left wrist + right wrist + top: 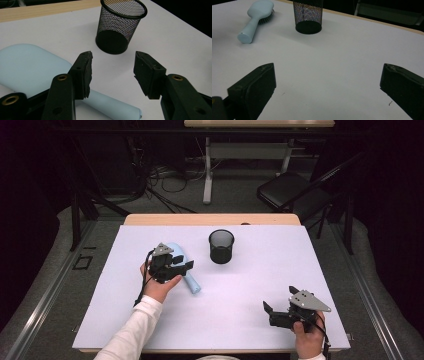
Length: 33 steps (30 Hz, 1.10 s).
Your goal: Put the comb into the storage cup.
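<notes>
Left gripper (181, 266) poised over a light-blue hairbrush (186, 268) lying flat on the white counter (240, 305), left of an upright black mesh pen cup (221, 246). Its fingers (83, 72) stand partly spread, one above the brush handle, pinching nothing. Right gripper (269, 311) near the counter's front right corner, well apart from the brush, fingers (255, 86) spread wide over bare surface.

Dark room, grey carpet (45, 265), black folding chair (290, 190), second desk (260, 124) behind.
</notes>
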Each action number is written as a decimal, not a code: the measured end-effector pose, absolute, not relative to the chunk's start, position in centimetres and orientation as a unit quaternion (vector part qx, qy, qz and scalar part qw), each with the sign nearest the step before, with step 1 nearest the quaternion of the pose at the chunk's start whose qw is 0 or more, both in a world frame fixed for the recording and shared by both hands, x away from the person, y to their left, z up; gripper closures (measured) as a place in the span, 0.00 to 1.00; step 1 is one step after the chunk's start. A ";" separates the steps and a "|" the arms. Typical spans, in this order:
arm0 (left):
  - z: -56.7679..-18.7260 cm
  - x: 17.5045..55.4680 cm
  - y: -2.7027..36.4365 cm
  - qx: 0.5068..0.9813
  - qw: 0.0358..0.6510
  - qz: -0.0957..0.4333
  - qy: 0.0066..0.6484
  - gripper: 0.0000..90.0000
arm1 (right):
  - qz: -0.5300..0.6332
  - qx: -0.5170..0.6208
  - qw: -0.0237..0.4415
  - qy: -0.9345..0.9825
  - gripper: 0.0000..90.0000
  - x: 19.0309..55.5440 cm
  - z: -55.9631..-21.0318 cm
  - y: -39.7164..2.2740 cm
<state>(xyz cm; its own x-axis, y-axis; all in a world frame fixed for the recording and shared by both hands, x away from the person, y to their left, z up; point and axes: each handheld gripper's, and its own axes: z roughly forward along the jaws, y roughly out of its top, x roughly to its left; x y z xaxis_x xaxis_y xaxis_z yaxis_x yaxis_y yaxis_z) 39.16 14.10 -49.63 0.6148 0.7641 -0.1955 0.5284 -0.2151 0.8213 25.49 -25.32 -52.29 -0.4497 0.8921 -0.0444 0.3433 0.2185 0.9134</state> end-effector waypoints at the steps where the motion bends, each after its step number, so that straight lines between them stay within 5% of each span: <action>1: -49.8 39.3 14.0 0.770 0.463 0.125 0.420 0.58 | 0.455 0.430 0.301 0.720 0.00 25.5 -52.3 -25.4; 33: -52.8 40.3 11.8 0.787 0.412 0.126 0.441 1.00 | 0.452 0.431 0.300 0.721 0.01 25.6 -52.4 -25.4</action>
<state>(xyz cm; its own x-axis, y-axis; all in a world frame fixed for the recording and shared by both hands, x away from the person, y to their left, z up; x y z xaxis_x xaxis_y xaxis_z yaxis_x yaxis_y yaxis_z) 40.27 11.80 -52.82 0.5800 0.7976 -0.1657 0.5907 -0.2717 0.7598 25.60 -25.40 -52.39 -0.4488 0.8927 -0.0417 0.3506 0.2188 0.9106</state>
